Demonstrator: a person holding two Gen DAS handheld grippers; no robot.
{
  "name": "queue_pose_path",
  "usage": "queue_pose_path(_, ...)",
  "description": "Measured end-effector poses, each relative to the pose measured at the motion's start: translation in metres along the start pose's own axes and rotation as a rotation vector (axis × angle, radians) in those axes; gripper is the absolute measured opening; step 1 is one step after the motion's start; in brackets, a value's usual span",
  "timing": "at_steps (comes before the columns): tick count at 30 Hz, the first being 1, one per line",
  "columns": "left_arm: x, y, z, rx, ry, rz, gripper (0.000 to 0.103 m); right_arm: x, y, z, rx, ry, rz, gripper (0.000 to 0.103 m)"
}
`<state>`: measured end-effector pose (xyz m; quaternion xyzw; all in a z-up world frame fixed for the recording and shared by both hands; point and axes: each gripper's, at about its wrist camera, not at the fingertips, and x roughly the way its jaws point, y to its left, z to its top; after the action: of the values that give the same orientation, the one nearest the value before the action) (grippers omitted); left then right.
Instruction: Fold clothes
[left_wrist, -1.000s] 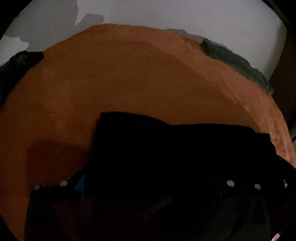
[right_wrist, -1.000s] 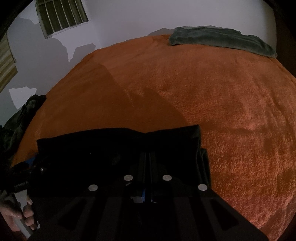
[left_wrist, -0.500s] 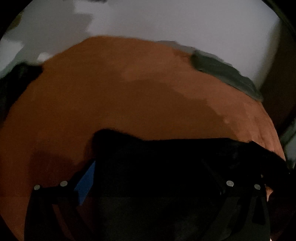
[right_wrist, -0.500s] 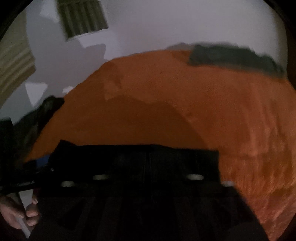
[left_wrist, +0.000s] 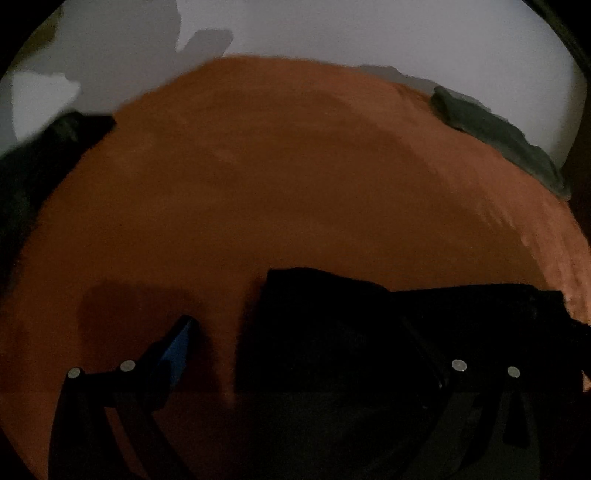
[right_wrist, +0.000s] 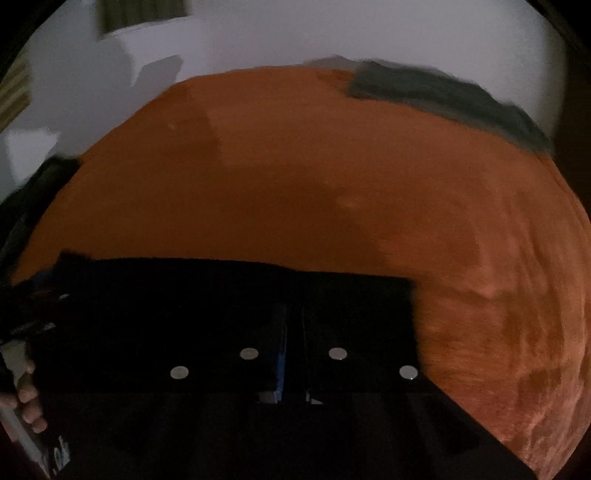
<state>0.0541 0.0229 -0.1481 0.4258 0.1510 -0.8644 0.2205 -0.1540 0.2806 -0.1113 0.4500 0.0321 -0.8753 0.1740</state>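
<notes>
Now the black clothing (left_wrist: 332, 332) lies flat at the near edge of the orange blanket (left_wrist: 277, 184); the left claw (left_wrist: 295, 325) is spread wide, its blue-padded finger (left_wrist: 181, 343) on bare blanket just beside the cloth; the right claw (right_wrist: 293, 332) is squeezed nearly shut over the black clothing (right_wrist: 221, 302), and it is too dark to tell if it pinches any; a grey-green cloth (right_wrist: 443, 99) sits at the far edge.
</notes>
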Motion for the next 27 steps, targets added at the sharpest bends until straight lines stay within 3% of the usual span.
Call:
queue_pose_path(5,-0.011,-0.016,0.004,0.076,-0.021,0.006,0.102,-0.008,-0.018,0.007,0.066,0.016,0.069,0.001)
queue_pose_path(8,-0.046,-0.009,0.002,0.083,-0.001,-0.087,0.102,-0.043,-0.009,0.004,0.05,-0.017,0.108,0.002)
queue_pose_path(11,-0.084,-0.013,-0.019,0.138,0.031,-0.192,0.102,-0.091,0.003,-0.023,0.011,-0.053,0.145,0.002)
queue_pose_path(13,-0.107,-0.026,-0.039,0.212,0.061,-0.262,0.102,-0.11,0.017,-0.047,-0.014,-0.021,0.199,0.002)
queue_pose_path(15,-0.123,-0.036,-0.062,0.28,0.079,-0.287,0.102,-0.125,0.031,-0.074,-0.043,0.029,0.248,0.002)
queue_pose_path(19,-0.133,-0.033,-0.098,0.332,0.151,-0.359,0.102,-0.148,0.046,-0.116,-0.043,0.126,0.31,0.002)
queue_pose_path(23,-0.132,-0.027,-0.119,0.383,0.177,-0.306,0.102,-0.169,0.059,-0.147,-0.164,0.084,0.278,0.003)
queue_pose_path(27,-0.124,-0.023,-0.107,0.372,0.13,-0.241,0.102,-0.152,0.065,-0.157,-0.191,0.134,0.284,0.003)
